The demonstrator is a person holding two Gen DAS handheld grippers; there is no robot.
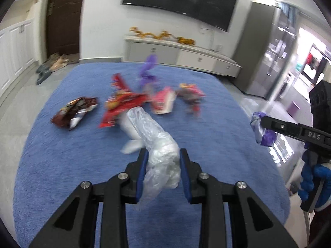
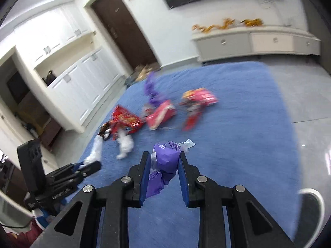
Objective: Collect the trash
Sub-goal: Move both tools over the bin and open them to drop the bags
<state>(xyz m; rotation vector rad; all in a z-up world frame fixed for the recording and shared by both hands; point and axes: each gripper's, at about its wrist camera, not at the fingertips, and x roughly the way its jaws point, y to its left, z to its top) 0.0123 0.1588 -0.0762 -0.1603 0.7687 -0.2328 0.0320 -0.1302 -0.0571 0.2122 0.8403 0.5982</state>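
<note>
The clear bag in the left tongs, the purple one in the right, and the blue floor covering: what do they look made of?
Clear bag: thin plastic film, by its see-through, crinkled, shiny folds. Purple bag: likely the same kind of film, opaque, crumpled into a soft wad with pale print. Blue rug: a woven or short-pile fabric, matt with a fine nubby texture; blur hides the weave.

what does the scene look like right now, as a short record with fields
surface: blue rug
left tool: shut on clear plastic bag
right tool: shut on purple bag
still on rug: dark brown wrapper, red wrapper, pink packet, crumpled red and pink wrapper, purple strip
background: wall screen, low white cabinet, dark door
image quality: motion blur
</note>
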